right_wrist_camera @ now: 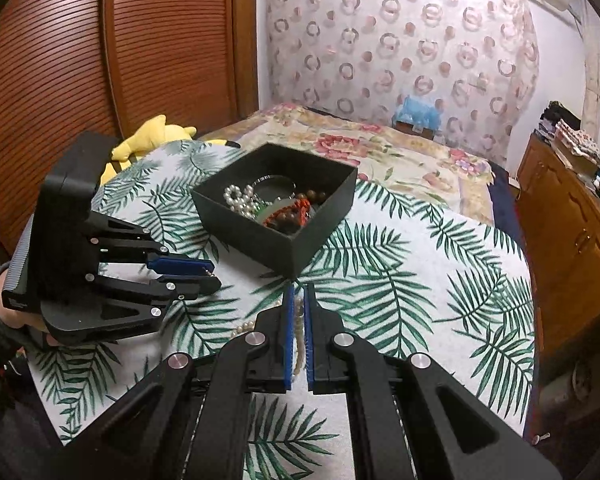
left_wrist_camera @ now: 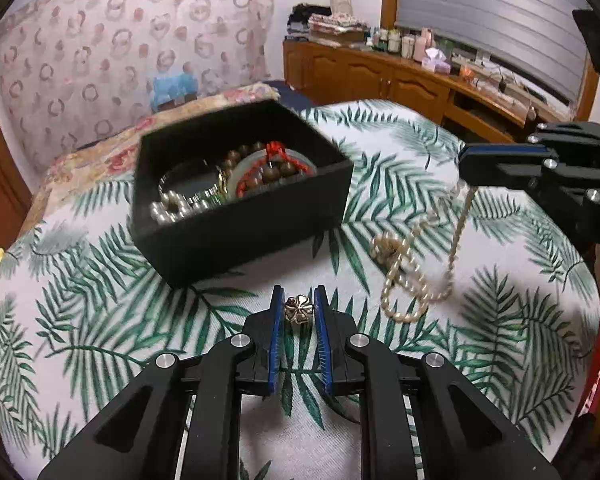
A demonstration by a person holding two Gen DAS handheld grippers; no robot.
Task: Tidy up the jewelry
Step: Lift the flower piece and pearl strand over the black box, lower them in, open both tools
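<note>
A black open box stands on the leaf-print tablecloth and holds pearls, brown beads, a red cord and a pale bangle; it also shows in the right wrist view. My left gripper is shut on a small gold flower-shaped ring, just in front of the box. My right gripper is shut on a pearl necklace, which hangs from it and trails on the cloth to the right of the box. The necklace shows between the right fingers. The left gripper appears at left there.
The round table has a green leaf-print cloth. A yellow plush toy lies at its far-left edge. A bed with a floral cover is behind. A wooden cabinet with bottles stands at right.
</note>
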